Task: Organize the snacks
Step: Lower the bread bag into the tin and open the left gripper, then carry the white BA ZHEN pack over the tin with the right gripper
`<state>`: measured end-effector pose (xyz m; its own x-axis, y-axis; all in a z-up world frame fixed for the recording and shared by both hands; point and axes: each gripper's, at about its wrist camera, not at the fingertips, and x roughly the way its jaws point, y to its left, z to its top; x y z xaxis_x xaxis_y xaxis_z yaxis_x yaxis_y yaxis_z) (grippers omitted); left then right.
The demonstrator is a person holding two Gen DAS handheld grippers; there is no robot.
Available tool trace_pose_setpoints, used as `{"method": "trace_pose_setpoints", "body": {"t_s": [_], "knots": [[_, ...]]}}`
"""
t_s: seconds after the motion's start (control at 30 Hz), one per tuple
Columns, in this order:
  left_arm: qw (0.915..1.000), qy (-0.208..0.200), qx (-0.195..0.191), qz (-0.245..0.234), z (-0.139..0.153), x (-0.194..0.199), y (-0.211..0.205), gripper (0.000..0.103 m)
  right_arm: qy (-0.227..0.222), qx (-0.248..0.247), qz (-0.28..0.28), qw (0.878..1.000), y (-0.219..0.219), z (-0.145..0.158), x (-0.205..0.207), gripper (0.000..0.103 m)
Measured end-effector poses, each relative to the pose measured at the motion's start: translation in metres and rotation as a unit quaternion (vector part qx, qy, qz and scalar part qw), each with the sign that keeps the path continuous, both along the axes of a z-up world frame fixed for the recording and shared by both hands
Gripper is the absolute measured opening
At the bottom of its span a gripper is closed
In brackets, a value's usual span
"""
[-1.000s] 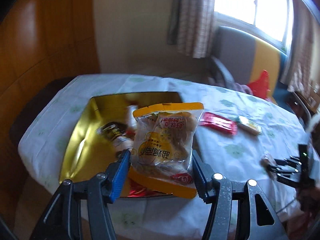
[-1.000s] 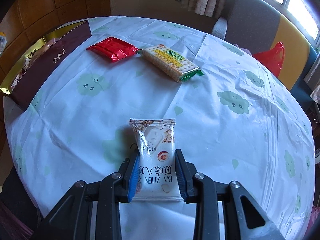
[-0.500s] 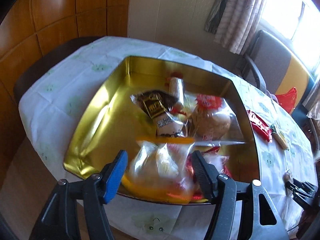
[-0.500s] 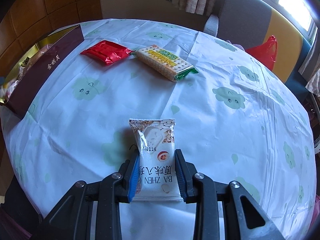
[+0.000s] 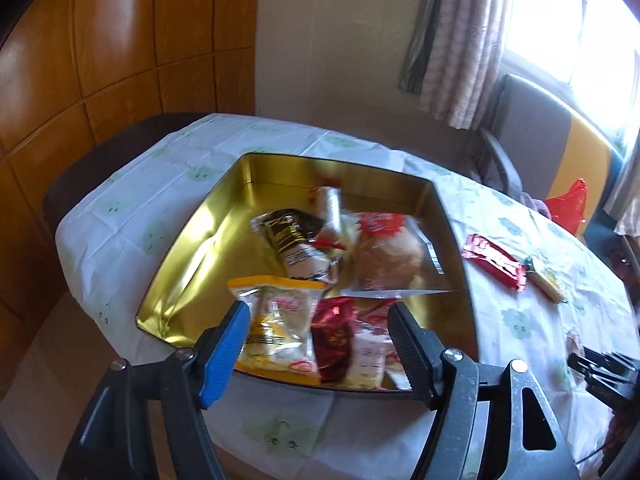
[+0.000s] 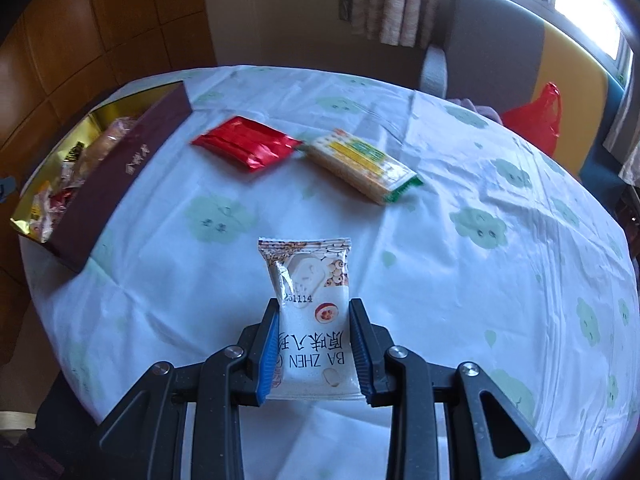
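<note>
Over gold tin (image 5: pixel 200 236), left claw (image 5: pixel 316 340) opening, empty; right claw (image 6: pixel 314 344) grips white packet (image 6: pixel 310 304).

A round desk (image 6: pixel 460 184) under a pale cloth printed with green clouds fills the room's middle. Behind it, a cream wall (image 5: pixel 332 60); to its left, glossy wood panelling (image 5: pixel 112 48). Beyond its far right edge stand a grey-and-yellow chair (image 6: pixel 500 48), a checked curtain (image 5: pixel 456 40) and a bright window (image 5: pixel 568 20).
</note>
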<state>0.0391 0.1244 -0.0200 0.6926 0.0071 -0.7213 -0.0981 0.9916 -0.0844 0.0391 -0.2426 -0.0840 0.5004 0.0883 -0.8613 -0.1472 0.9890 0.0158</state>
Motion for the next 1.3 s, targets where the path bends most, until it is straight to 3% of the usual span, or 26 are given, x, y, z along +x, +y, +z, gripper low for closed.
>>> {"method": "trace_pose_setpoints", "body": {"t_s": [0.6,1.3], "knots": [[0.9998,0.006,0.001,-0.018,-0.001,-0.005,-0.012,0.072,-0.016,0.076,0.112,0.991,0.102,0.038,0.004,0.033],[0.9999,0.012,-0.011,0.003,-0.011,-0.004,0.003,0.072,-0.004,0.111,0.156,0.982,0.150,0.052,0.002,0.033]]}}
